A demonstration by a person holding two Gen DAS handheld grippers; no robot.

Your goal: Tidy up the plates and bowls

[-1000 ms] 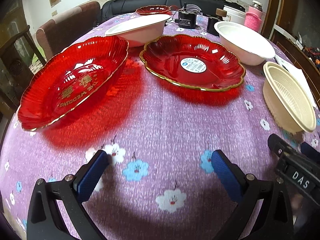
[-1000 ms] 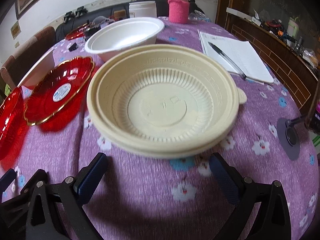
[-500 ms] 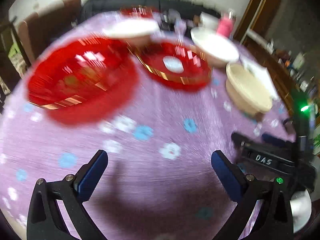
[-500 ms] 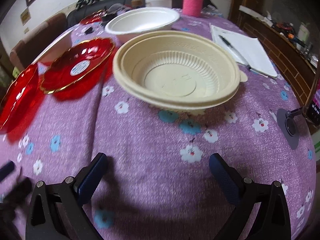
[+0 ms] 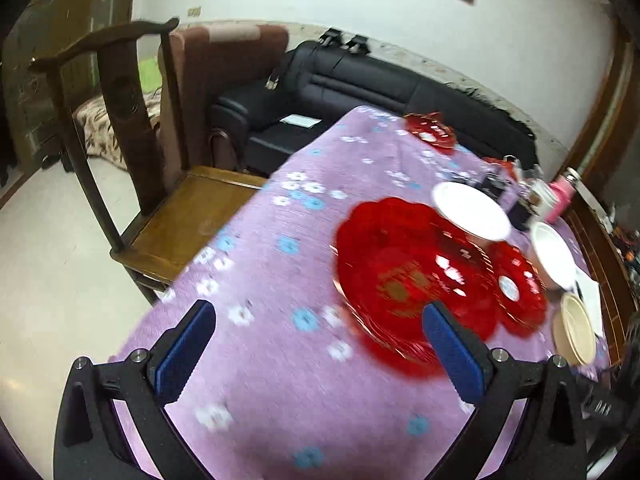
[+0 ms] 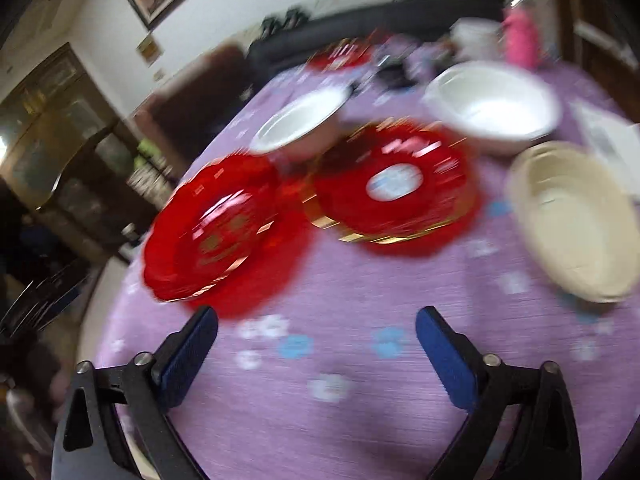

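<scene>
On the purple flowered tablecloth lie a large red plate (image 5: 404,276) (image 6: 216,236) and, to its right, a gold-rimmed red plate with a white sticker (image 6: 394,184) (image 5: 516,288). Two white bowls (image 6: 300,122) (image 6: 494,106) stand behind them, and a beige bowl (image 6: 576,220) (image 5: 576,328) sits at the right. A small red plate (image 5: 432,132) lies far back. My left gripper (image 5: 316,332) is open over bare cloth, left of the large red plate. My right gripper (image 6: 316,340) hovers in front of both red plates with nothing between its fingers; its jaws are closing slightly.
A wooden chair (image 5: 132,168) stands at the table's left edge, a black sofa (image 5: 360,92) behind. Dark devices, a white tub and a pink bottle (image 6: 520,34) crowd the far end. Paper (image 6: 608,132) lies at the right.
Both grippers pulled back and up from the dishes and swung left. The beige bowl slid from the middle of the right wrist view to its right edge; the left view now takes in the chair.
</scene>
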